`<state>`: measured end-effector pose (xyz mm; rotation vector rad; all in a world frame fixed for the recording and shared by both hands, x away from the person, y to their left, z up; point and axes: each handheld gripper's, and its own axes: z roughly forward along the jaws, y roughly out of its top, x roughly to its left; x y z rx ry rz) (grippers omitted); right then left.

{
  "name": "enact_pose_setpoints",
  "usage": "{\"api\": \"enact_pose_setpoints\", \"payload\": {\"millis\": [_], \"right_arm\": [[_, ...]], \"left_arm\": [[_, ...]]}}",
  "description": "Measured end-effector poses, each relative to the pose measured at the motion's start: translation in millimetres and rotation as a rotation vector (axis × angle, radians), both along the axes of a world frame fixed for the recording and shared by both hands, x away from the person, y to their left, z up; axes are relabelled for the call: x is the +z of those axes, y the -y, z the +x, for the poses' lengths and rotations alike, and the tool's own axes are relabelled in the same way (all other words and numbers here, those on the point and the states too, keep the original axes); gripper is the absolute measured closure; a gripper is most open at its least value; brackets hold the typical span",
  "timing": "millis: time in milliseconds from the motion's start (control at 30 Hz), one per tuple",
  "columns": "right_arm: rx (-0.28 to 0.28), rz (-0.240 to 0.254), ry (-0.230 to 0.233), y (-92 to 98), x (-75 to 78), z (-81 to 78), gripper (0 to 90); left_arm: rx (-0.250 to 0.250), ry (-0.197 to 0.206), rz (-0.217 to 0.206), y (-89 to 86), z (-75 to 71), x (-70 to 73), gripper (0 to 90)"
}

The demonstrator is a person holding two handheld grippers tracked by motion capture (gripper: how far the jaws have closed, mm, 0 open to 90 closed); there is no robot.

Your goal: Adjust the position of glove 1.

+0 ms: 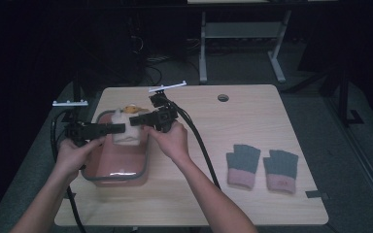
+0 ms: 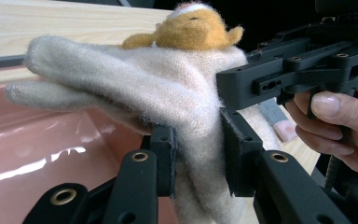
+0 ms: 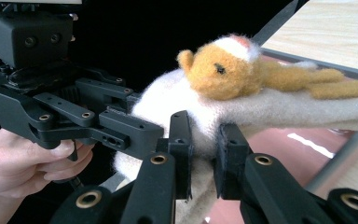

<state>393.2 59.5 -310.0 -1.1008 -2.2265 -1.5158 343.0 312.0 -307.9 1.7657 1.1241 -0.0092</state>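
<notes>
A cream woolly glove (image 1: 126, 134) with an orange plush animal (image 1: 134, 108) on it hangs over a pink bin (image 1: 116, 180). Both grippers pinch it from opposite sides. My left gripper (image 1: 119, 128) comes in from the left and is shut on the glove's cuff end (image 2: 186, 107), its jaws squeezing the fabric. My right gripper (image 1: 138, 120) comes in from the right and is shut on the same glove (image 3: 270, 109), just below the orange animal (image 3: 228, 70). The glove's fingers (image 2: 74, 60) stretch out level above the bin's pink inside (image 2: 51, 140). A hand holds each gripper.
Two grey gloves with pink cuffs (image 1: 243, 165) (image 1: 280, 170) lie flat on the right of the wooden table (image 1: 252, 121). A round cable hole (image 1: 223, 97) sits near the far edge. Black cables trail off both grippers toward the front. A metal frame stands behind the table.
</notes>
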Motion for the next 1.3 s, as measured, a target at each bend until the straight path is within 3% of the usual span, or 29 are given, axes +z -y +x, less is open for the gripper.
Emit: {"api": "enact_pose_setpoints", "payload": {"millis": [467, 800, 1067, 1233, 1300], "right_arm": [[0.046, -0.033, -0.068, -29.4, -29.7, 11.6, 79.1], [0.063, -0.047, -0.132, -38.3, -61.6, 16.8, 79.0], [0.077, -0.094, -0.177, -44.4, -85.7, 19.0, 78.8], [0.087, -0.123, -0.184, -48.0, -91.6, 19.1, 78.5], [0.095, -0.145, -0.184, -51.0, -94.9, 18.5, 77.9]], "left_arm": [[0.046, -0.084, 0.011, -21.8, 2.3, -28.2, 68.7], [0.056, -0.149, 0.059, -25.0, 4.2, -52.6, 68.7], [0.062, -0.204, 0.103, -23.6, 5.7, -72.4, 68.6], [0.064, -0.228, 0.108, -25.2, 5.2, -80.1, 68.6], [0.068, -0.236, 0.129, -24.9, 4.2, -83.1, 68.7]]}}
